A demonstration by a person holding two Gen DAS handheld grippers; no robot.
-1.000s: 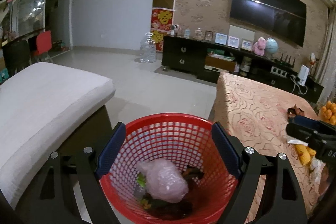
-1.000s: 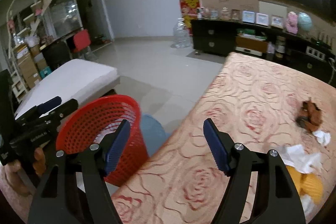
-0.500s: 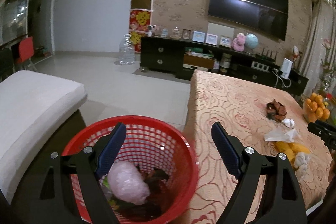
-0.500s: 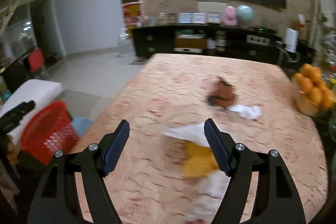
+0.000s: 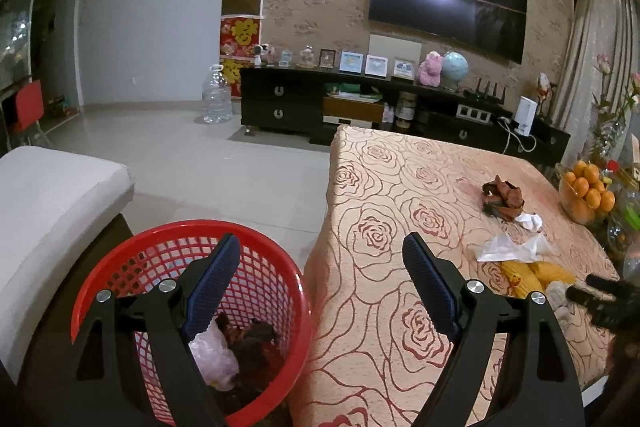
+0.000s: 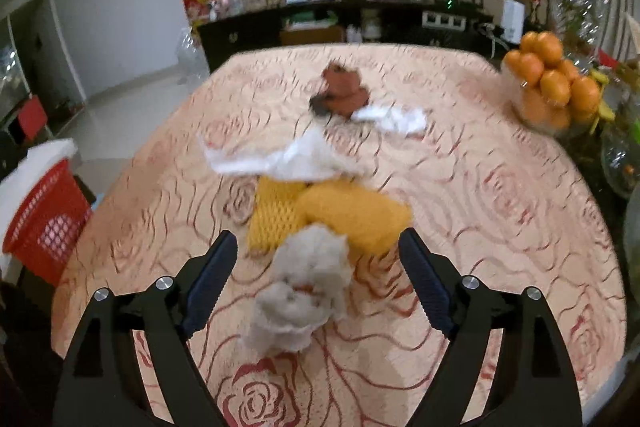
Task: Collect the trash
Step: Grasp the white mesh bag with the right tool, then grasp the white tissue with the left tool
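Note:
A red mesh basket [image 5: 264, 287] stands on the floor left of the table, holding a pink bag [image 5: 212, 359] and dark scraps; it also shows in the right wrist view [image 6: 44, 223]. My left gripper [image 5: 320, 291] is open and empty above the gap between basket and table. My right gripper [image 6: 316, 279] is open over the table, its fingers either side of a grey crumpled wad [image 6: 308, 287]. Beyond lie yellow foam nets [image 6: 320, 215], a clear plastic wrapper [image 6: 288, 159], a white tissue [image 6: 392, 117] and brown peels [image 6: 340, 93].
The table has a rose-patterned cloth [image 6: 480, 187]. A bowl of oranges [image 6: 552, 87] and glassware [image 6: 620, 159] stand at its right edge. A white cushioned seat [image 5: 48, 211] is left of the basket. A black TV cabinet [image 5: 360, 107] lines the far wall.
My right gripper has swung from the basket to the table and closed in on the trash pile. My left gripper has shifted right, so the basket now sits lower left.

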